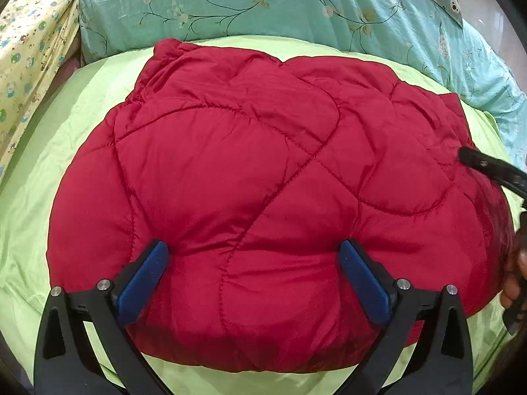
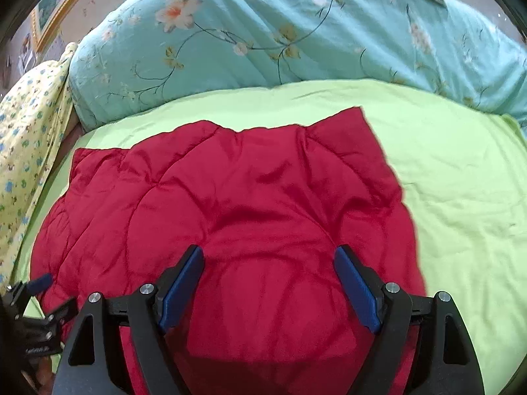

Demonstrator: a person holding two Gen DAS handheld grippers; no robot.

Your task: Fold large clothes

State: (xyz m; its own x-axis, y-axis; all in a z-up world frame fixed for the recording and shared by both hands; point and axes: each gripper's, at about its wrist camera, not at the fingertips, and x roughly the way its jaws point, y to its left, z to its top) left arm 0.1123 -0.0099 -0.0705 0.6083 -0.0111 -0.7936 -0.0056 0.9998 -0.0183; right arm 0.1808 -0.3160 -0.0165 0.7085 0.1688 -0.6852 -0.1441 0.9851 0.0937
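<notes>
The quilted jacket (image 1: 250, 177) is showing a deep crimson red, its stitching running in curved and crossing lines of the same red. The sheet (image 1: 82, 125) under it is glowing a plain light lime green. The quilt (image 1: 296, 10) behind is showing turquoise, carrying a pattern of thin dark green vines with pale, peach-centred flowers. The cloth (image 1: 29, 42) at the left edge is showing pale yellow, dotted with small blue and green cartoon figures. The left tongs (image 1: 253, 283) and the right tongs (image 2: 269, 291) are each showing black arms with dark blue pads and silver screw heads.
</notes>
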